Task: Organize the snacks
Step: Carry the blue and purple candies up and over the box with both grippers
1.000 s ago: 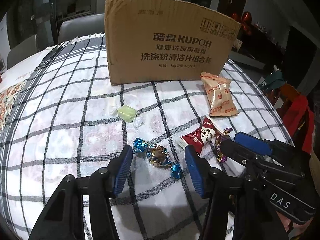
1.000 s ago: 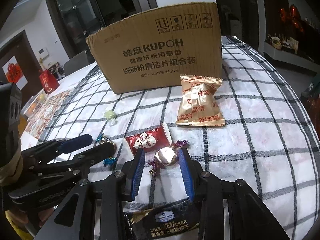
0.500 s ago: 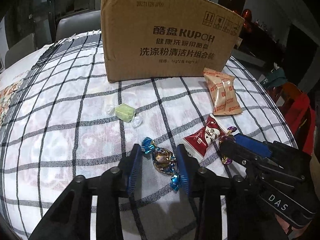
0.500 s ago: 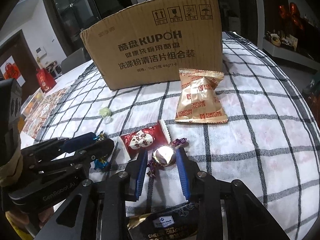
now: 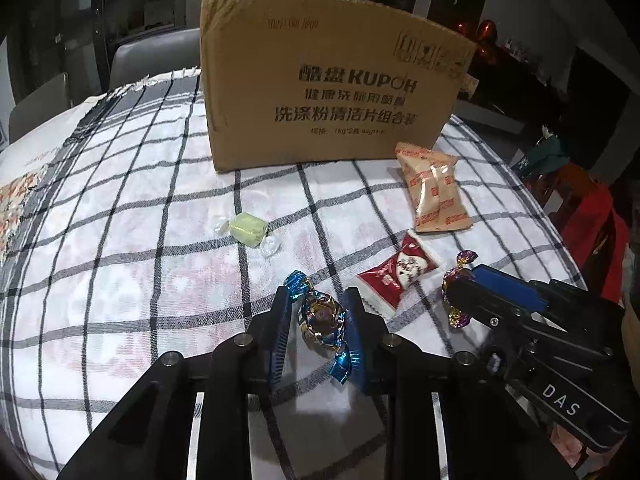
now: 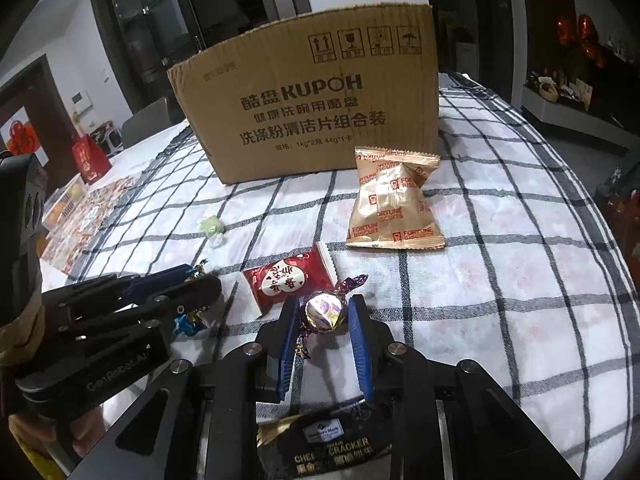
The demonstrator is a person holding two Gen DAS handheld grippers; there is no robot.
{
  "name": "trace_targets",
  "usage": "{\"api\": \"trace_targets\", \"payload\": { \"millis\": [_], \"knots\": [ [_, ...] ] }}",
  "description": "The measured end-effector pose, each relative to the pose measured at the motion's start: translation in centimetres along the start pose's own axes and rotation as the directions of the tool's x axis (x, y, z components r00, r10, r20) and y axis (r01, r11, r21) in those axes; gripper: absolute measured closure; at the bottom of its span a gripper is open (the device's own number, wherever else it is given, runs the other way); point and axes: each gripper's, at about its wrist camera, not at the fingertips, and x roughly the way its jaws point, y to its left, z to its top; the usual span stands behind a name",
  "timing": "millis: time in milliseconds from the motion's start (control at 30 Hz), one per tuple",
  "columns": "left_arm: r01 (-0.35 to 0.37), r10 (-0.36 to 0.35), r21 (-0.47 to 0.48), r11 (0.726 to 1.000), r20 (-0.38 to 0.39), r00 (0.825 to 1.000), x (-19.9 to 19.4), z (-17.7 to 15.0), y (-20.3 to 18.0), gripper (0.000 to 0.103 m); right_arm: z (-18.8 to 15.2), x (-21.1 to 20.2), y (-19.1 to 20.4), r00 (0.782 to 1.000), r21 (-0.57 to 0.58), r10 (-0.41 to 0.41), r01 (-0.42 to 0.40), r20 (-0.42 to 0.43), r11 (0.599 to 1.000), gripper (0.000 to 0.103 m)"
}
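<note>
My left gripper (image 5: 318,300) is shut on a blue-and-gold wrapped candy (image 5: 322,316), lifted slightly off the checked cloth. My right gripper (image 6: 324,308) is shut on a purple-and-silver wrapped candy (image 6: 325,312); that candy also shows in the left wrist view (image 5: 460,280). A red sachet (image 5: 396,274) lies between the two grippers, also seen in the right wrist view (image 6: 290,280). A gold Fortune Biscuits packet (image 6: 394,204) lies before the cardboard box (image 6: 312,108). A pale green candy (image 5: 248,229) lies to the left.
The open-topped cardboard box (image 5: 328,84) stands at the back of the table. A black cheese cracker packet (image 6: 332,448) lies under my right gripper. A red gift bag (image 6: 86,158) and printed sheets sit far left. Chairs stand behind the table.
Both grippers have closed on their candies: the left jaws went from wide open to gripping the blue one, the right jaws tightened on the purple one. Both views moved nearer the box.
</note>
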Motion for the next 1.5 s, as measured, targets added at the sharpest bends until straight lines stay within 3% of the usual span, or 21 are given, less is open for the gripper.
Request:
{"api": "trace_targets", "payload": {
  "millis": [400, 700, 1000, 1300, 1500],
  "knots": [
    [0.003, -0.005, 0.023, 1.000, 0.089, 0.996, -4.3, 1.2, -0.7, 0.076, 1.4, -3.8, 1.1, 0.996, -0.025, 0.028, -0.026, 0.081, 0.999, 0.077],
    [-0.013, 0.004, 0.047, 0.999, 0.180, 0.984, -7.8, 2.7, -1.1, 0.076, 3.1, -6.4, 2.0, 0.987, -0.047, 0.048, -0.041, 0.154, 0.998, 0.077],
    [-0.046, 0.017, 0.099, 0.994, 0.278, 0.961, -10.7, 5.5, -1.7, 0.076, 6.4, -8.5, 2.0, 0.968, -0.043, 0.052, -0.043, 0.245, 0.998, 0.077],
    [-0.120, 0.061, 0.126, 0.985, 0.395, 0.916, -13.5, 9.7, -1.5, 0.076, 10.3, -10.1, 2.5, 0.944, -0.083, 0.044, -0.018, 0.328, 0.996, 0.077],
    [-0.132, 0.065, 0.128, 0.983, 0.429, 0.901, -14.3, 11.9, -1.3, 0.076, 12.6, -10.5, 2.8, 0.930, -0.112, 0.061, -0.021, 0.362, 0.994, 0.077]
  ]
}}
